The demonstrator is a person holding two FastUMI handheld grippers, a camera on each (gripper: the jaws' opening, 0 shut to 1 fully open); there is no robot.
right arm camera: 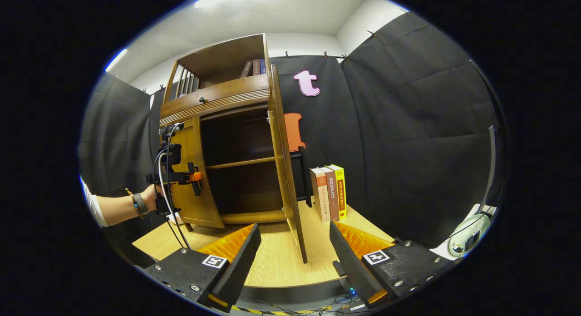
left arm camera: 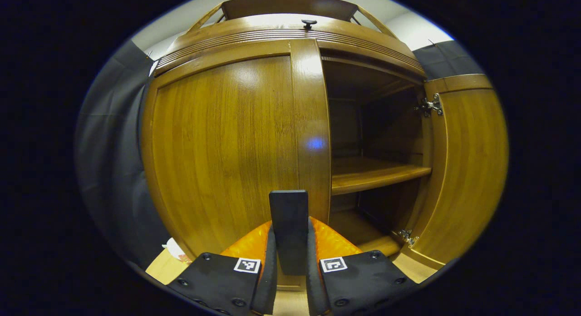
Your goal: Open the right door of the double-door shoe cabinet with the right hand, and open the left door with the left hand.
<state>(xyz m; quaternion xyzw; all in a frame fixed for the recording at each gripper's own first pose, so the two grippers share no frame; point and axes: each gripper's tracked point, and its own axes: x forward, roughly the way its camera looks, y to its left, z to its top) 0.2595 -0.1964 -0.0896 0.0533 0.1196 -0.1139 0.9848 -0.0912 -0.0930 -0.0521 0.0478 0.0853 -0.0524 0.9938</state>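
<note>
The left gripper [left arm camera: 290, 243] has its fingers clamped on the dark handle [left arm camera: 288, 216] of the closed left door [left arm camera: 218, 148]. The right gripper [right arm camera: 295, 257] has its fingers wide apart; the open right door [right arm camera: 283, 170] stands just ahead, between them, over the desk [right arm camera: 277, 261].

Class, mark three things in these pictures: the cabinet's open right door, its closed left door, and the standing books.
right door [right arm camera: 285, 170], right gripper view, inner face of the open panel.
left door [left arm camera: 222, 148], left gripper view, middle of the closed panel.
books [right arm camera: 329, 193], right gripper view, their spines.
</note>
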